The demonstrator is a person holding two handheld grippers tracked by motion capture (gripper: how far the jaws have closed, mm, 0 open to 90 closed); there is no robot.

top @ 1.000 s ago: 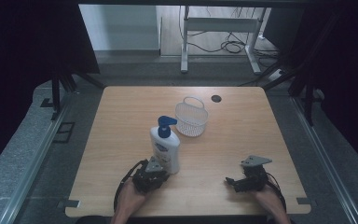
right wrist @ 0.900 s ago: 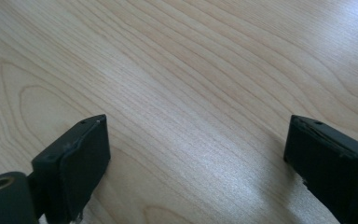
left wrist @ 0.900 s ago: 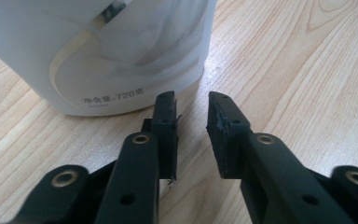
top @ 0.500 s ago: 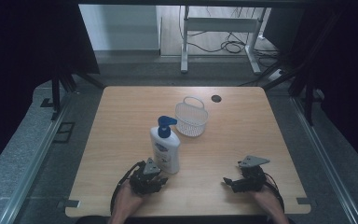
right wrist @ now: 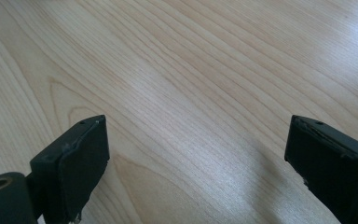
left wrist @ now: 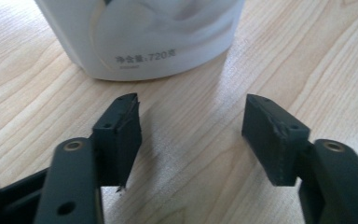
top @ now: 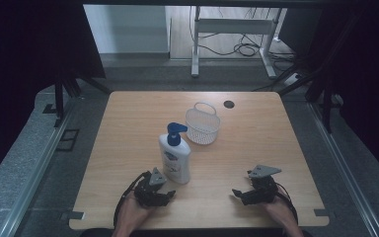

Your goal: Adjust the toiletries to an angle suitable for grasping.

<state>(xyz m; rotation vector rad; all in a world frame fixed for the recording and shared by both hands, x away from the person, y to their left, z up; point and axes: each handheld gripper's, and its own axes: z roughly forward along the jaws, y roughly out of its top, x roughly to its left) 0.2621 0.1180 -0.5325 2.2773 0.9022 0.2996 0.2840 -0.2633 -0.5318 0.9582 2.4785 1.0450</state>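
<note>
A white lotion bottle [top: 175, 160] with a blue pump stands upright on the wooden table [top: 256, 133], left of centre. My left gripper [top: 166, 188] rests on the table just in front of the bottle. In the left gripper view it [left wrist: 191, 106] is open, and the bottle's base [left wrist: 158, 42] stands a short way beyond the fingertips, with nothing between the jaws. My right gripper [top: 238, 193] lies near the front right of the table. It [right wrist: 196, 128] is open wide over bare wood.
A white mesh basket [top: 203, 126] with a handle stands just behind and right of the bottle. A dark round hole [top: 228, 104] sits near the table's far edge. Beyond the table are a grey floor, cables and a desk frame [top: 229, 29].
Both grippers have slid slightly toward the table's front edge. The bottle and basket have stayed put.
</note>
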